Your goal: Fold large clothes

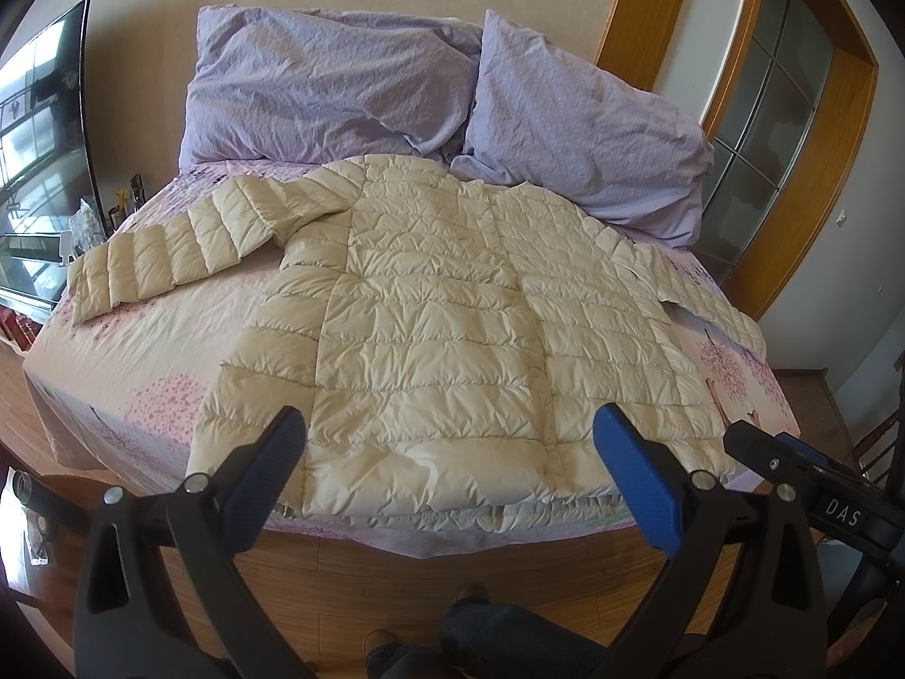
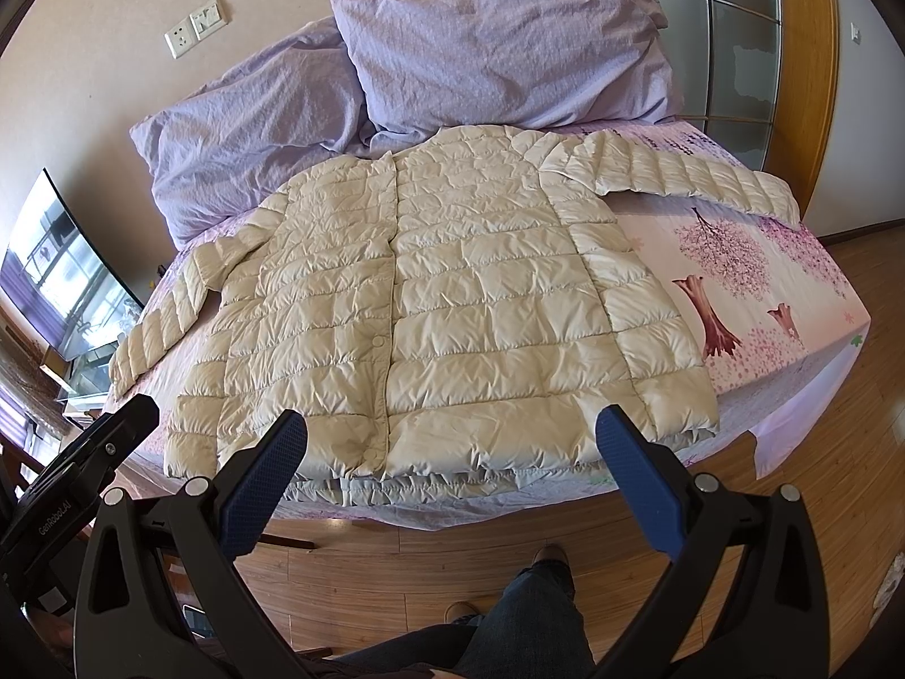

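A cream quilted puffer jacket lies flat on the bed, front up, snaps closed, hem toward me, both sleeves spread out to the sides. It also shows in the right wrist view. My left gripper is open and empty, hovering above the hem near the bed's front edge. My right gripper is open and empty, also above the hem. The right gripper's body shows at the right of the left wrist view.
The bed has a pink tree-print sheet. Two lilac pillows lie at its head against the wall. A television stands at the left. A wood-framed glass door is at the right. My legs stand on the wooden floor.
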`<act>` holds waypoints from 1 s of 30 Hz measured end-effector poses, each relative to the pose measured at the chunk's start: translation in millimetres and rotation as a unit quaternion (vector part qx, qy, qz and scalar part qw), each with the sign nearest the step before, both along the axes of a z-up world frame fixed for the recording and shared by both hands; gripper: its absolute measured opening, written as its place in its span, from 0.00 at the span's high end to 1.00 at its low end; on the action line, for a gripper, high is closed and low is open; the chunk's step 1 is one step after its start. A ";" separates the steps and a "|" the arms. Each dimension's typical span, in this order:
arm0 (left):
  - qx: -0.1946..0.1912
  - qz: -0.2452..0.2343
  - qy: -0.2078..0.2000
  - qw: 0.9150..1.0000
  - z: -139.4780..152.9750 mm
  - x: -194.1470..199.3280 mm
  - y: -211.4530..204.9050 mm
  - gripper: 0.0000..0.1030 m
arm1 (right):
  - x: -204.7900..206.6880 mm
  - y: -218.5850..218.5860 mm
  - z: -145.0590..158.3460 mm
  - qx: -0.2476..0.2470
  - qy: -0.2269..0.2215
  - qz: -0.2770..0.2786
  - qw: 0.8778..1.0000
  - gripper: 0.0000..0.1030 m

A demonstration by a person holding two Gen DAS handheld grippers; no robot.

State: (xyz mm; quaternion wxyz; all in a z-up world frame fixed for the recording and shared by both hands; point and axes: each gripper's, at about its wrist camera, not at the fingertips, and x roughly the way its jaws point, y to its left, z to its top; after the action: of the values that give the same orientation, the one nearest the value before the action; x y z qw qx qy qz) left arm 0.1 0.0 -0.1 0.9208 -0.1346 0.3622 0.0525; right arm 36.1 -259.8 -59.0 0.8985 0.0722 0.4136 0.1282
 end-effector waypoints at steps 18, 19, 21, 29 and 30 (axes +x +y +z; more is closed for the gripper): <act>0.001 0.001 0.000 1.000 0.0 0.1 0.1 0.02 | 3.7 -0.3 -4.5 0.005 0.002 0.001 1.000 0.01; 0.001 0.001 0.001 1.000 -0.2 0.4 0.3 0.02 | 7.4 -1.3 -7.0 0.006 0.002 0.001 1.000 0.01; 0.002 0.003 0.003 1.000 -0.5 1.5 1.6 0.02 | 15.4 -2.3 -4.0 0.010 0.004 -0.001 1.000 0.01; 0.004 0.016 0.014 1.000 -5.7 32.0 9.9 0.02 | 47.6 -16.7 -9.1 0.027 0.007 -0.024 0.999 0.01; 0.006 0.018 0.017 1.000 -7.4 36.9 9.6 0.02 | 53.6 -20.9 -9.8 0.028 0.007 -0.032 0.999 0.01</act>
State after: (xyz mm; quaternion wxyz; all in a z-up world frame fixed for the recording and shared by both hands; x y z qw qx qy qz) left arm 37.0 9.6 -7.4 0.9143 -0.1347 0.3749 0.0733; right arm 89.7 -280.6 -68.8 0.8967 0.1119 0.4139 0.1105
